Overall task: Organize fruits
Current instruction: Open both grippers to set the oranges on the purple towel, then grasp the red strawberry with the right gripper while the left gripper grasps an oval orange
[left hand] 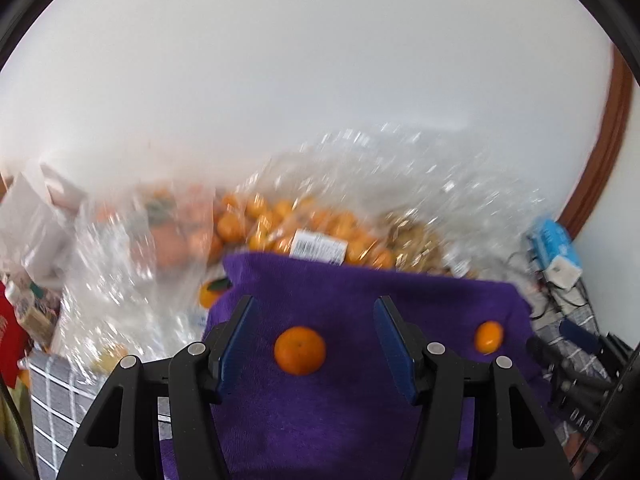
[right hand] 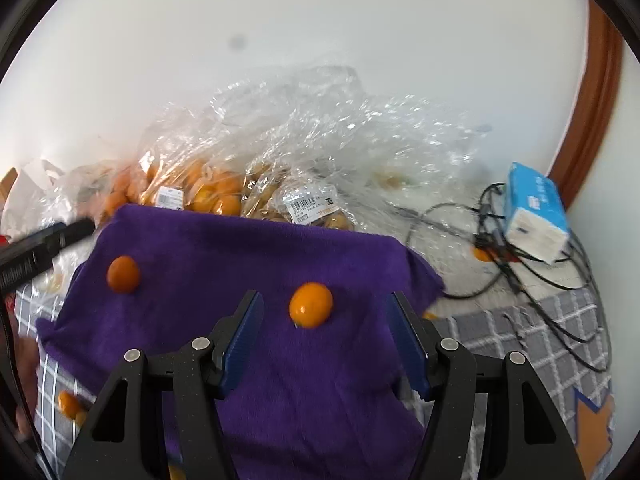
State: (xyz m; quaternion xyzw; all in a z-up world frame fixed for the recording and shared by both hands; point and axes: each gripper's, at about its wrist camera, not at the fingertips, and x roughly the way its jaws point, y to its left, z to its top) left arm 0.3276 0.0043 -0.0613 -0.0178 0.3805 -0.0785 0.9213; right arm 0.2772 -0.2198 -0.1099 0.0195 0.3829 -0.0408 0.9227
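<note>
Left black two-finger gripper (left hand: 316,344) with blue pads, jaws apart and gripping nothing, above a small round orange mandarin (left hand: 299,350) resting on the purple fleece cloth (left hand: 360,292). Right gripper (right hand: 326,334) likewise spread and empty, over a second small orange fruit (right hand: 311,305) on that cloth. Behind, crinkled clear plastic bags (right hand: 304,136) heaped with more oranges against the white wall.

Under my fingers I see a surface covered by a grey checked cloth (right hand: 520,344); a purple towel (right hand: 240,260) lies on it, directly beneath and ahead of both finger pairs. Beyond the fingertips clear plastic bags (right hand: 320,128) sit piled on it; right of my right fingers lie black cables (right hand: 560,292) and a blue tissue pack (right hand: 536,216).
</note>
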